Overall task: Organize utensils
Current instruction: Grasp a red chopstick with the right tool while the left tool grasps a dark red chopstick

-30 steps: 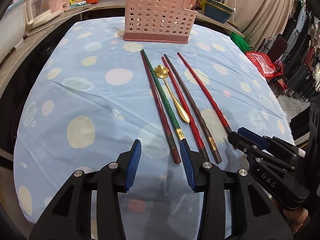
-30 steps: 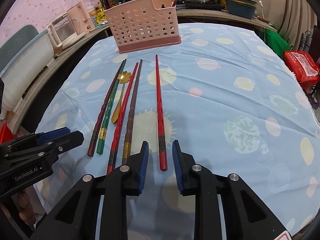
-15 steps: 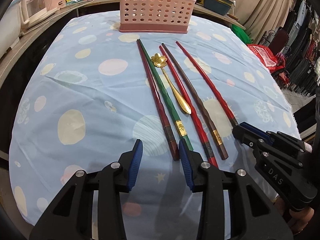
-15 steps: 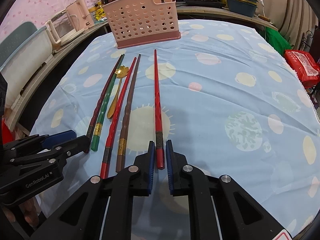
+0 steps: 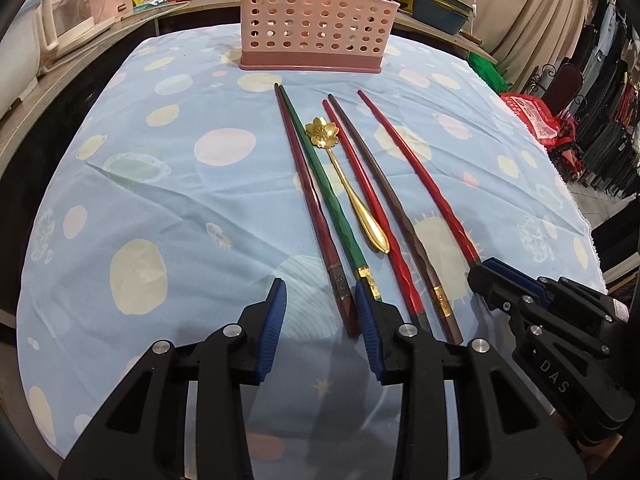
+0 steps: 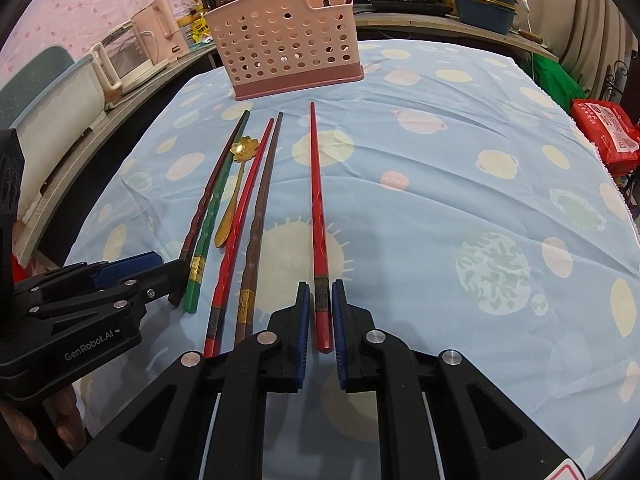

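From the left wrist view, the left claw [image 5: 322, 312] hangs wide open just above the bench [image 5: 152, 184], its right pad near the butt ends of the dark red chopstick [image 5: 316, 216] and the green chopstick [image 5: 332, 204]. It has crept a little closer to them over the last second but grips nothing. Beside those lie the gold flower spoon [image 5: 348, 188], a bright red chopstick [image 5: 372, 208] and a brown chopstick [image 5: 396, 216], all pointing toward the pink perforated utensil holder [image 5: 316, 20] at the far edge. The right claw [image 5: 486, 276] shows at the side, with its tips at the end of the outermost red chopstick [image 5: 420, 172] (from here you cannot tell whether it has bitten).

The right wrist view settles that. The right claw [image 6: 320, 316] was standing well apart a second ago and has now drawn in narrow, its blue pads [image 6: 303, 320] flanking the dark banded butt of the red chopstick [image 6: 318, 208]; they look pressed against it or a hair short. The stick still lies flat on the cloth, apart from the other four. I'd judge this the first pick just being secured, with nothing lifted yet and the holder [image 6: 288, 32] still to be filled. This view also shows the left claw [image 6: 160, 272] low beside the bundle.
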Tool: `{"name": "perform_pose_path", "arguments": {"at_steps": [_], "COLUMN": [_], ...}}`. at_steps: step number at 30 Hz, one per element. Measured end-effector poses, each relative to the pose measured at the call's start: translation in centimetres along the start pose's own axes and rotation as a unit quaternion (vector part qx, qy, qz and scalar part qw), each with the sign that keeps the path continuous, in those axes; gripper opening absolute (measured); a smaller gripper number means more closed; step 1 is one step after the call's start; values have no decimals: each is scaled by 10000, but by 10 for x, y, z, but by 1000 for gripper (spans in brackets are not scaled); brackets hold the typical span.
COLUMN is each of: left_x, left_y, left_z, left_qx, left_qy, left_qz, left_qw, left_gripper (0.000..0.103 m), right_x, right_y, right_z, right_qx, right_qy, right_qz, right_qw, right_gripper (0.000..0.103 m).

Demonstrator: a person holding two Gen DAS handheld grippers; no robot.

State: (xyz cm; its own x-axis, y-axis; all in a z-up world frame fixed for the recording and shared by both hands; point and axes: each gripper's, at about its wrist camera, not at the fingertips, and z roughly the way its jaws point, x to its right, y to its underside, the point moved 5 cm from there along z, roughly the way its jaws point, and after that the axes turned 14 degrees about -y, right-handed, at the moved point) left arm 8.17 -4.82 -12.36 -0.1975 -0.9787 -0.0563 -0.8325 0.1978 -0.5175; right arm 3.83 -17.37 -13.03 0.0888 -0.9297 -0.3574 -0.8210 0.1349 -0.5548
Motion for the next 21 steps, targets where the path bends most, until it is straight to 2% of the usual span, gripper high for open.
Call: {"name": "perform_pose_path", "arguments": {"at_steps": [7,21], "left_x": [-4,-21], "left_y": [-1,7], "left_z": [3,-9], "left_qx": [73,-32], "left_qy": [-76,193], "left_qz": [32,-224], "left_qw": [9999,9996], "left_gripper": [11,7], "right_x": [0,1], "right_y": [-3,2], "right_z": [4,-9], "right_qx": [28,183], "right_qy": [22,67], "right_qz": [-69,-18], "right_qw": [10000,9998], "right_gripper": [11,7]}}
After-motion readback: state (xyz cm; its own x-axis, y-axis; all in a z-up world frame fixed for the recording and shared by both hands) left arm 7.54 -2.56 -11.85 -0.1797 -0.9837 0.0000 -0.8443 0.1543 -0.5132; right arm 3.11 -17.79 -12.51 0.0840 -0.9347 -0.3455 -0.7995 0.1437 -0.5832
